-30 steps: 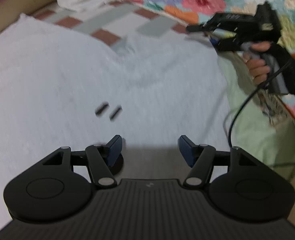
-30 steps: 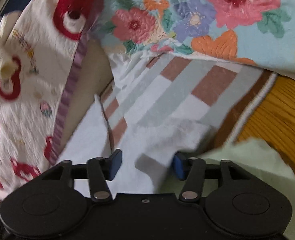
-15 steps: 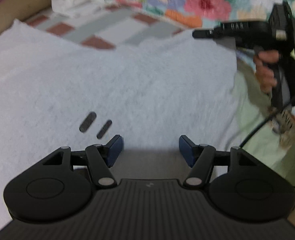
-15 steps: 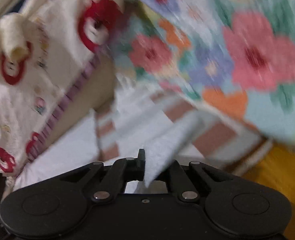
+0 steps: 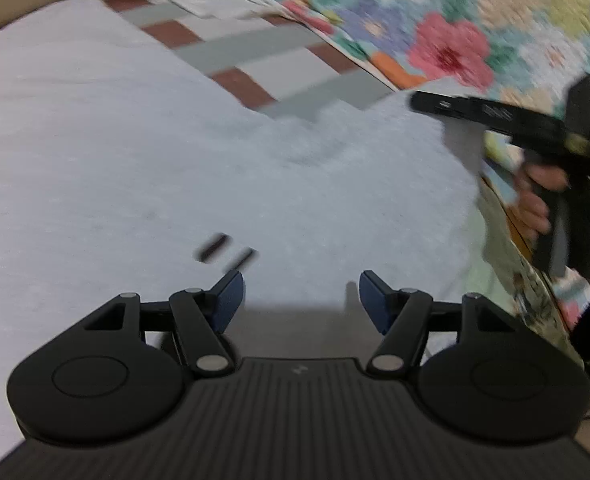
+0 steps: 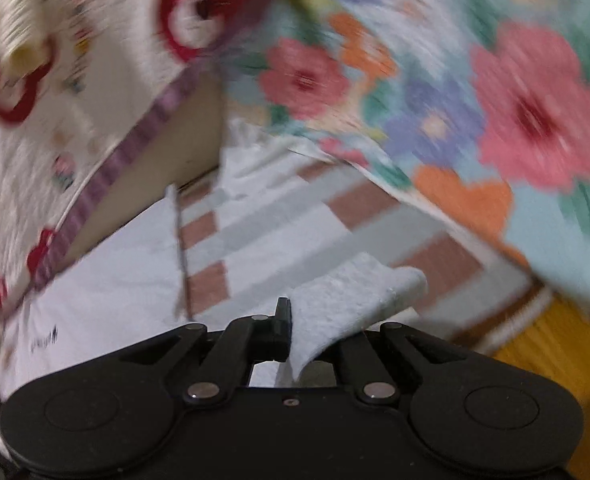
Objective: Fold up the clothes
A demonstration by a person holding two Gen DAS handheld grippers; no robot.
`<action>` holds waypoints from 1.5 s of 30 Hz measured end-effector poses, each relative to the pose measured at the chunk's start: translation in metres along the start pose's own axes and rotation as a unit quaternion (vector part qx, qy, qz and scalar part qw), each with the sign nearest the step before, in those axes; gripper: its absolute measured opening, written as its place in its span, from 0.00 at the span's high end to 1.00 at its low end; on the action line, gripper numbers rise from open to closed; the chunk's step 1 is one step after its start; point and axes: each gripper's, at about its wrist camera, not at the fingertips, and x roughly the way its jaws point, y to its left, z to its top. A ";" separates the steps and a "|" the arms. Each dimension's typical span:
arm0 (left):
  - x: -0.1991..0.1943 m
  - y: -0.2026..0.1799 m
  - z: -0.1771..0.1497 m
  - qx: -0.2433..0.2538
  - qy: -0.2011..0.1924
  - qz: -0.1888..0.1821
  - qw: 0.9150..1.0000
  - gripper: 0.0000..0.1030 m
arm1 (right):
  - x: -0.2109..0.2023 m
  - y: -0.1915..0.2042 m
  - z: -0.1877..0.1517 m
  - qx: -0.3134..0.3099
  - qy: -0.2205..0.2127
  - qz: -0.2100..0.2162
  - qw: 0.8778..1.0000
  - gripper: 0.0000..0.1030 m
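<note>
- The white towel [image 5: 175, 168] lay spread wide, and served as the landmark here.
- The left gripper [image 5: 299, 300] hung over its near edge, blue pads apart with nothing between them.
- Two short dark marks [image 5: 227, 252] sat on the towel just beyond the gripper.
- At the towel's far right corner, the right gripper [image 5: 427, 102], in a person's hand [image 5: 539, 196], held that corner lifted.
- Beyond the towel lay a checked cloth [image 5: 279, 76] and a floral quilt [image 5: 447, 24].

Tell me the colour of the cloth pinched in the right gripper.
White towel, clearest in the right wrist view.
</note>
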 end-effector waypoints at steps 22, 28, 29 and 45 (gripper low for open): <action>-0.016 0.064 -0.007 -0.139 -0.065 0.018 0.988 0.36 | -0.032 0.138 -0.084 -0.345 0.134 0.175 0.912 0.65; 0.006 0.056 -0.001 -0.125 -0.045 0.027 0.991 0.35 | -0.078 0.092 -0.079 -0.316 0.113 0.107 0.936 0.60; 0.011 0.055 0.003 -0.115 -0.049 0.039 0.991 0.35 | -0.082 0.086 -0.080 -0.317 0.108 0.083 0.939 0.60; 0.033 0.007 0.010 0.074 -0.031 0.148 0.986 0.95 | -0.071 0.036 -0.077 -0.126 0.062 0.028 0.990 0.96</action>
